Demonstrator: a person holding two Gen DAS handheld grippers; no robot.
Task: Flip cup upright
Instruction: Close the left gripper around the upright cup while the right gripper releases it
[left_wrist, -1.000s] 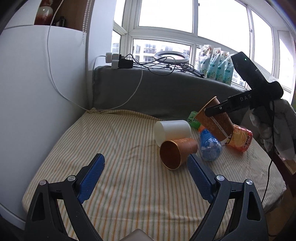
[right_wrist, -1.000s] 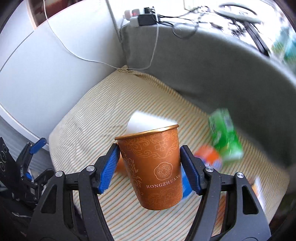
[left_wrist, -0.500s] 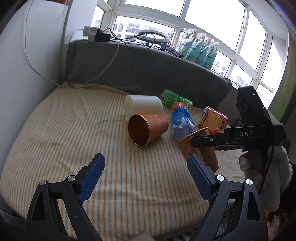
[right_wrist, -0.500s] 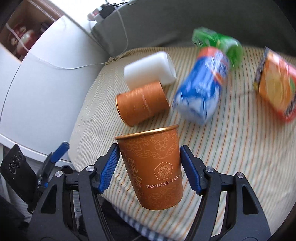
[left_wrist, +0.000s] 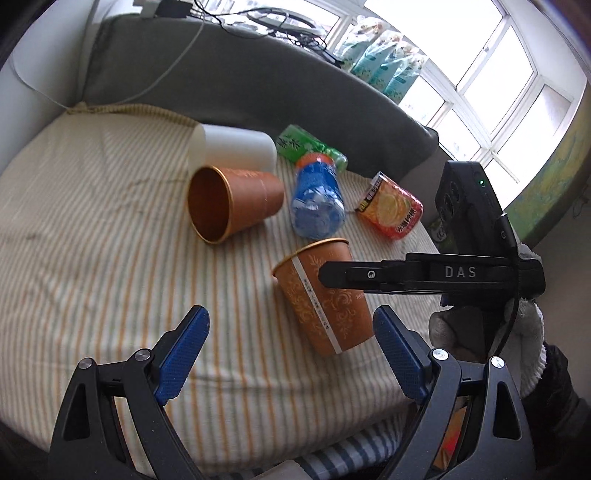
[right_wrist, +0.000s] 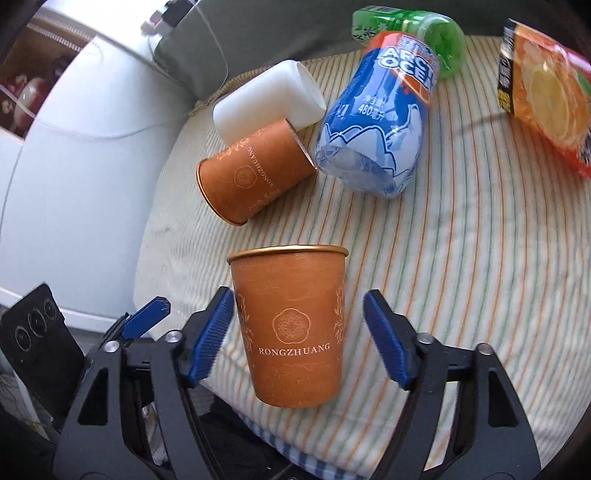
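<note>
Cup (right_wrist: 295, 325) upright between spread right tool (right_wrist: 299, 332) pads, untouched; left tool (left_wrist: 288, 354) spread.

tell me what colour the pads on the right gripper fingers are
Blue, textured pads on black arms; clearest in the right wrist view.

White cup (left_wrist: 232, 149), blue bottle (left_wrist: 317, 201), green bottle (left_wrist: 310, 147), snack packet (left_wrist: 391, 210) lying on striped cushion (left_wrist: 92, 221)

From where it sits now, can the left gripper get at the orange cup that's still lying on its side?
Probably yes. The left gripper is open and holds nothing, and the lying orange cup has bare striped cushion in front of its mouth. The upright cup stands off to the right.
</note>
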